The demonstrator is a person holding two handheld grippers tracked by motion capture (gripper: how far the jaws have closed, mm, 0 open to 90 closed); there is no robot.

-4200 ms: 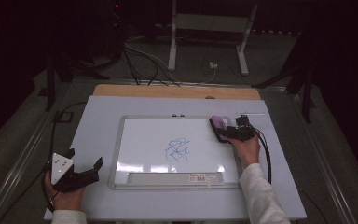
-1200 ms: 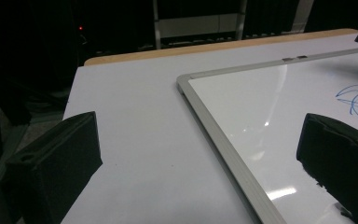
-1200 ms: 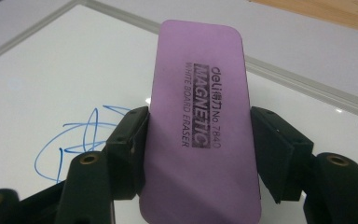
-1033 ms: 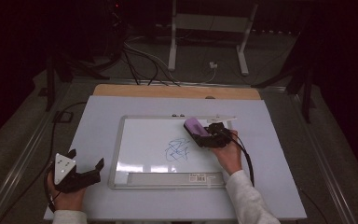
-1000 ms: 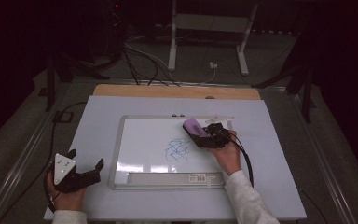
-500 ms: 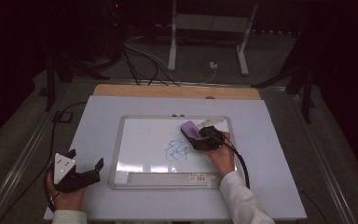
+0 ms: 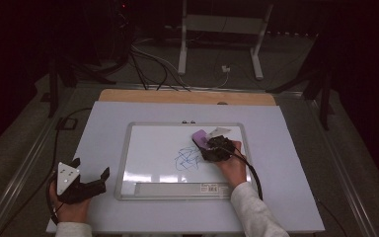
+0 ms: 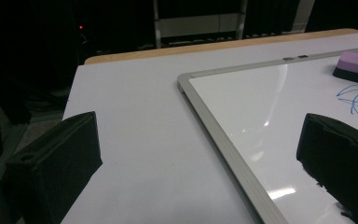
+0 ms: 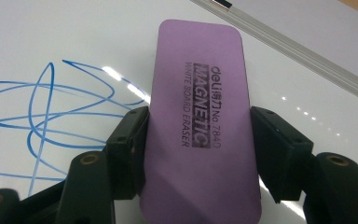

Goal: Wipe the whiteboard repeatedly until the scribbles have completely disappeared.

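A purple whiteboard eraser is clamped between the two black jaws of my right gripper, low over the whiteboard. A blue scribble lies just left of the eraser on the board; the right gripper view shows the scribble beside the eraser's left edge. My left gripper rests on the table off the board's near left corner, jaws spread wide with nothing between them. In the left gripper view the eraser and part of the scribble appear at far right.
The whiteboard lies on a white table top with a wooden strip along its far edge. A pen tray runs along the board's near side. Cables and stand legs are on the floor beyond.
My right gripper has carried the eraser leftward and toward me across the board and lowered it, from the board's right edge to just beside the scribble. The left gripper has stayed put.
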